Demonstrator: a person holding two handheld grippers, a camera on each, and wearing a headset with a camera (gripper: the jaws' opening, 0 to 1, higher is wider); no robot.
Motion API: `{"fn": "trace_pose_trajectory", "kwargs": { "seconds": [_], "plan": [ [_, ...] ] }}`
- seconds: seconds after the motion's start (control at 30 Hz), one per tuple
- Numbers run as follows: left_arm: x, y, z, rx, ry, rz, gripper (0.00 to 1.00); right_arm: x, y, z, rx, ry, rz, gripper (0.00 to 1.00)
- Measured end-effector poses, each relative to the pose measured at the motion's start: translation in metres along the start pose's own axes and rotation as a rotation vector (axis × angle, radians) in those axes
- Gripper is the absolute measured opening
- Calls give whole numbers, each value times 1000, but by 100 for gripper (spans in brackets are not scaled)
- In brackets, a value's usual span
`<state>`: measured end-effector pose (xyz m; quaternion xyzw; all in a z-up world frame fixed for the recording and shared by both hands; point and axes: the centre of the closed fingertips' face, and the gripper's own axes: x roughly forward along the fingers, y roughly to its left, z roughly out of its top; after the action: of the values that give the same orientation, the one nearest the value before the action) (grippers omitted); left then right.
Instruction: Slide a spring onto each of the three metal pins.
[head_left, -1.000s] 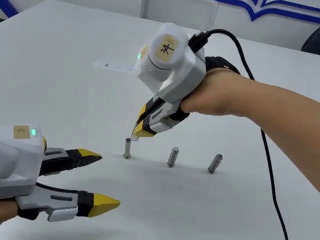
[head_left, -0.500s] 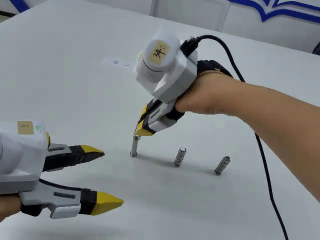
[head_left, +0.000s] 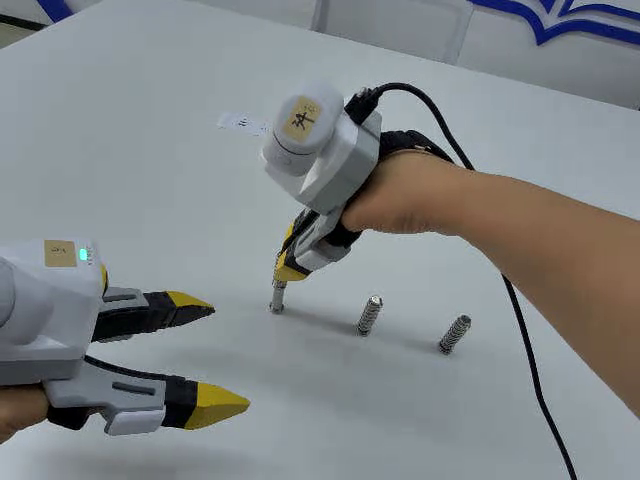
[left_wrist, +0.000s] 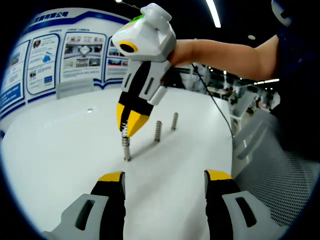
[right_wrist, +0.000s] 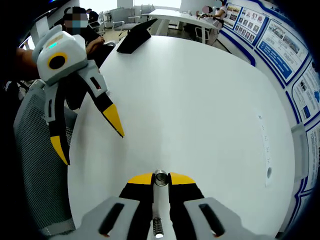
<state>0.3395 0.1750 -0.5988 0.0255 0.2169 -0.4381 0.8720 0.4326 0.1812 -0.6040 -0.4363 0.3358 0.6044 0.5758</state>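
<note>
On tbl (head_left: 140, 150): 3 pins (head_left: 277, 299), 3 springs (head_left: 370, 316)

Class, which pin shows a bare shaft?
The head view's leftmost pin, under the right gripper: its lower shaft is bare, while the middle pin and rightmost pin are coil-wrapped.

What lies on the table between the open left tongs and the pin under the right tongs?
The stretch is bare: the left gripper view shows plain white table between the left tongs and the pin, and the head view agrees.
</note>
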Motion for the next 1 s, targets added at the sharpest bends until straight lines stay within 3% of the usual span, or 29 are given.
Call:
{"fn": "trace_pose_trajectory", "kwargs": {
  "seconds": [0.6,1.0],
  "plan": [
    [-2,2,-3,-8,9,5,65,27,8,-15,36,59,32,12],
    [-1,3,-1,-6,10,1,65,28,8,-18,58,40,30,14]
  ]
}}
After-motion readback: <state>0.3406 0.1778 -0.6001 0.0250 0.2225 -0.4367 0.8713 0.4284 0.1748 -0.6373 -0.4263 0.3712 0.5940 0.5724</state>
